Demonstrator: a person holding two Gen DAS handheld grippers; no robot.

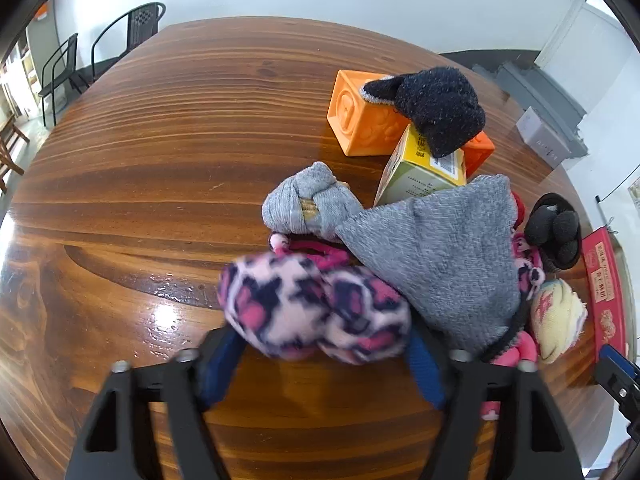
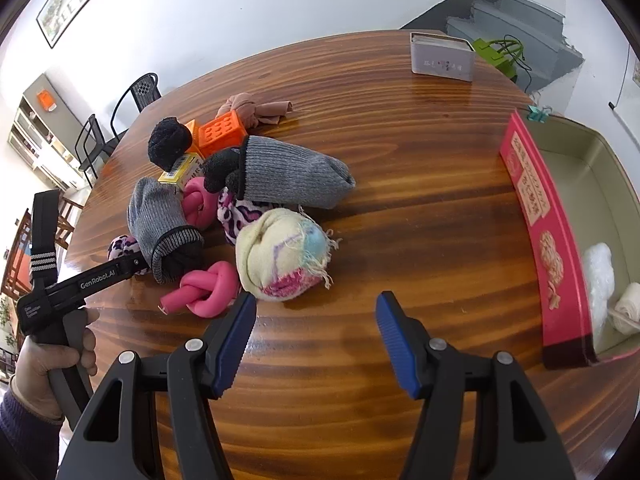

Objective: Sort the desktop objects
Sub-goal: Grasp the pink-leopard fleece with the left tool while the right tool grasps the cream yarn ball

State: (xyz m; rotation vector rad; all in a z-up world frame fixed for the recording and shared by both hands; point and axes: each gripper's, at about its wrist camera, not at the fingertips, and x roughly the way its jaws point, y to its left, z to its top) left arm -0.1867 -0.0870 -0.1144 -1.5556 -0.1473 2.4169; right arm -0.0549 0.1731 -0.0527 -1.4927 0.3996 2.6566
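Bare wooden table [image 2: 420,200] lay open between the sock pile and the red tin [image 2: 532,216] on the right, wide enough to pass. Right gripper [image 2: 316,320], jaws apart, had clear tabletop ahead; only the cream sock ball [image 2: 280,256] sat close at front-left. Left side of the table [image 1: 140,140] was free. Orange blocks [image 1: 360,120] and yellow box [image 1: 424,172] crowded the pile's far side.
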